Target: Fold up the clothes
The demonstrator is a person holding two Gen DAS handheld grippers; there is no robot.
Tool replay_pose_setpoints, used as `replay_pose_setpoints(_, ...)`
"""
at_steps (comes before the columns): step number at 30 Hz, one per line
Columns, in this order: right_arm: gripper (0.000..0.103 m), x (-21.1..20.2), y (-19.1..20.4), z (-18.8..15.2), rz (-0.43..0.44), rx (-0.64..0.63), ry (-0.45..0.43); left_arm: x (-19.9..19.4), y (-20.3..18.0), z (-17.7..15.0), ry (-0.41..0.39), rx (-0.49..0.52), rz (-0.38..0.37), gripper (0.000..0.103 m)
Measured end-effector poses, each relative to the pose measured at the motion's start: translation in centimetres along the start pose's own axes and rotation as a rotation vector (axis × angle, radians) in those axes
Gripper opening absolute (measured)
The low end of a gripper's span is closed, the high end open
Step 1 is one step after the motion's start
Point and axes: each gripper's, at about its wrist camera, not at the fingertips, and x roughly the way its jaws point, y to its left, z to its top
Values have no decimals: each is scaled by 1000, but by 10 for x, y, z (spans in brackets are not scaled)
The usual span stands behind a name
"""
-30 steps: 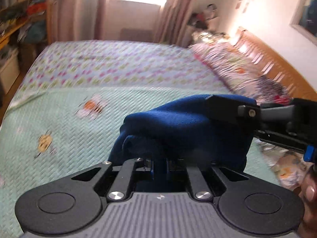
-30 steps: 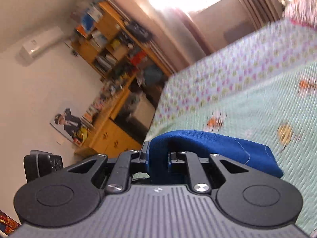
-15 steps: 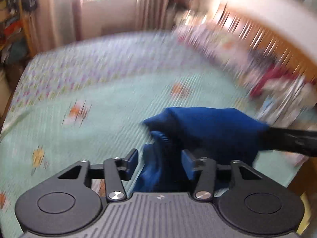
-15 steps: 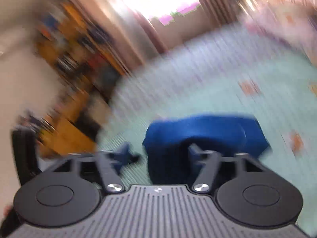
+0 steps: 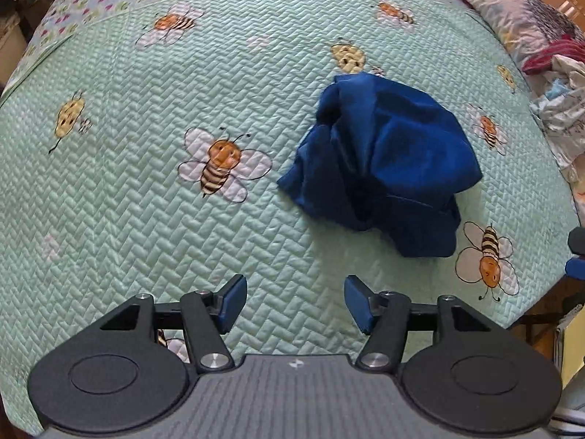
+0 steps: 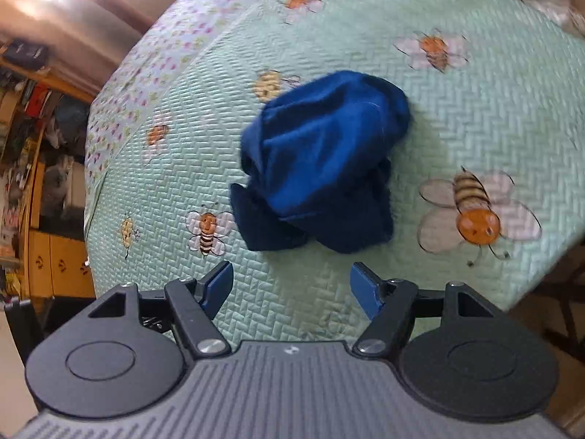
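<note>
Blue garment [image 5: 380,161] crumpled ahead of both jaws, unfolded

Left gripper [image 5: 294,303] and right gripper [image 6: 290,289] wide open, empty; next, probably pinching an edge to spread flat

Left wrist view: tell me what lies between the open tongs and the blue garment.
Only bare quilt: no object lies between the left tongs and the crumpled blue garment. The right wrist view shows the same for the right tongs.
</note>
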Motion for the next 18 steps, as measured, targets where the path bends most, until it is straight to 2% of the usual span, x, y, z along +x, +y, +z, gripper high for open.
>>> replay_pose_setpoints(6, 72, 14, 31, 2, -6, -232, -92, 9, 4, 7, -30, -31, 18, 61)
replay_pose_setpoints(9, 72, 39, 29, 10, 10, -287, -100, 14, 2, 6, -56, -60, 14, 60)
replay_pose_setpoints(11, 72, 59, 21, 16, 28, -309, -96, 21, -5, 6, -74, -68, 38, 60)
replay_pose_setpoints(13, 72, 80, 11, 20, 46, -330, -94, 39, -16, 8, -110, -58, 65, 66)
replay_pose_setpoints(14, 72, 91, 6, 21, 54, -346, -106, 50, -21, 8, -133, -49, 76, 72)
replay_pose_setpoints(18, 72, 137, -18, 22, 118, -399, -204, 119, -40, 17, -215, -9, 124, 72)
